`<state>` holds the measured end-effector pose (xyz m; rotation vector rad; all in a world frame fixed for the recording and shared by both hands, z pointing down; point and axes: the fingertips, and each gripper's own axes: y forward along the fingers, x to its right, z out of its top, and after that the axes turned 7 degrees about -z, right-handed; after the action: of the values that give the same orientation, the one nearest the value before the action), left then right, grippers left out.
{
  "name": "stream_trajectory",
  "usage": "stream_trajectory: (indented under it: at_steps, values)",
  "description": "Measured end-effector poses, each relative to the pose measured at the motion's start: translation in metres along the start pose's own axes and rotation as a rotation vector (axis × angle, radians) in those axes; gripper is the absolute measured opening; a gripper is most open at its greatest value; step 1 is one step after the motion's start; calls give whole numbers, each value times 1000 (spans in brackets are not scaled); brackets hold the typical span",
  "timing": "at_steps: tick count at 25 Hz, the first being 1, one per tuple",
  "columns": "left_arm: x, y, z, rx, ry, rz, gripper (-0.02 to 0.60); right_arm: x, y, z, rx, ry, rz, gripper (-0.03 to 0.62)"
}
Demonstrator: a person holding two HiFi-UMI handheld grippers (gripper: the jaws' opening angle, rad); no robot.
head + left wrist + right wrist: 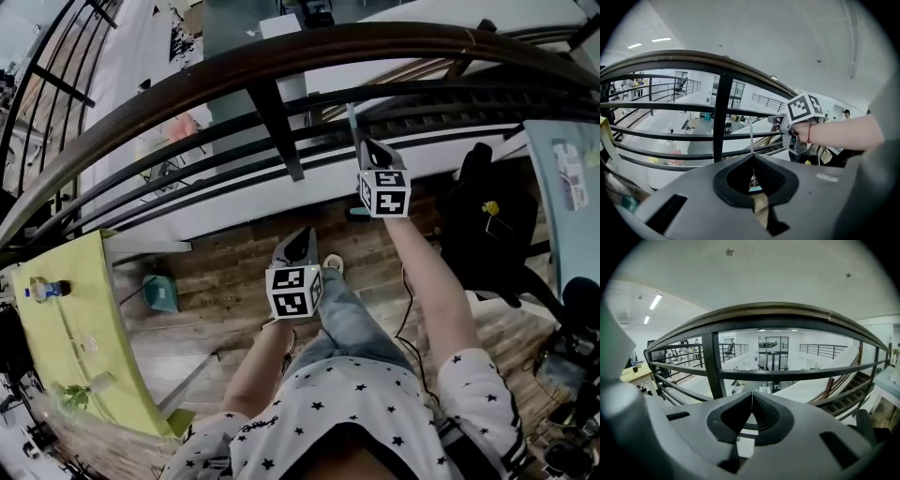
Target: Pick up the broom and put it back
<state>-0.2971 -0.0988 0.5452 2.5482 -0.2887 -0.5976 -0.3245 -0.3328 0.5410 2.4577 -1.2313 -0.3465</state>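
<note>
Against the railing [281,112], the broom [751,138] is seen standing upright, its thin handle crossing the dark bars and its teal head down on the wooden floor [216,281]. The right gripper [751,393] is held up near the handle, the left gripper [751,157] lower and closer to the person. The broom is touched by neither, and the fingers of each are pressed together with nothing between them. A yellow-green desk [84,309] is seen well apart at the left.
</note>
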Motion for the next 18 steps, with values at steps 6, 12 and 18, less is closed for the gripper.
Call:
stream_trajectory:
  at_steps: [6,12,18]
  values:
    - [10,-21,4,20,19,-10,11,-20,-43,13,24,-46,36,-6]
    - [36,-43,1,53,38,2,11,-26,-102,24,66,-20,94,-6]
    - [55,-68,-11,66,43,11,11,-37,-158,21,78,-14,129,-6]
